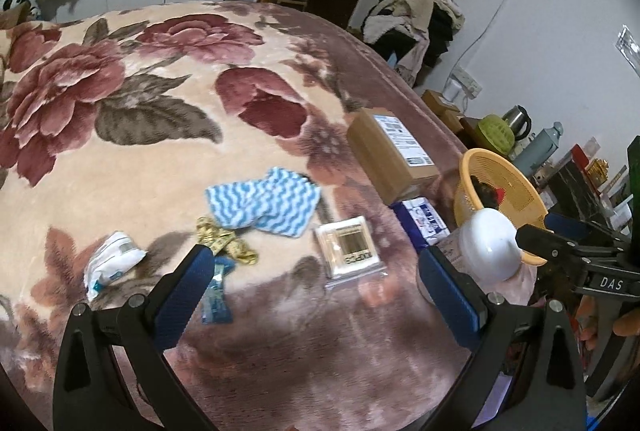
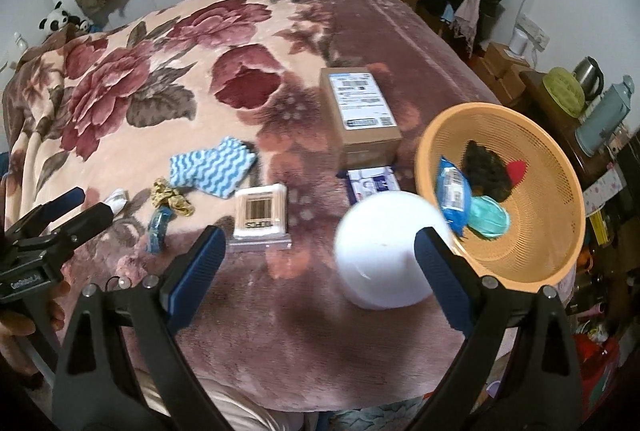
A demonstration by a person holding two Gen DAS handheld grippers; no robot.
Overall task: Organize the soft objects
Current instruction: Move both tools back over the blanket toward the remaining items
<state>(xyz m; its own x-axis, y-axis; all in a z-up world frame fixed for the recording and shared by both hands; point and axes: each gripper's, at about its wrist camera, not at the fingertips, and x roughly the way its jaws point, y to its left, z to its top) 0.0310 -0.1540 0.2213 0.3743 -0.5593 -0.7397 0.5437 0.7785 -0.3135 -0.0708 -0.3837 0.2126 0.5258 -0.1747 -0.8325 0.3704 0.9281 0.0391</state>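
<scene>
Overhead, floral blanket (image 2: pixel 132 79) beneath basket (image 2: pixel 560 231).

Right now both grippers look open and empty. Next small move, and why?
Probably ease the left gripper forward and down toward the blue-and-white wavy cloth and close on it. It is an obviously soft item lying loose on the blanket, ahead of the open fingers. The orange basket already holds a few items, so the cloth likely goes there next.
</scene>
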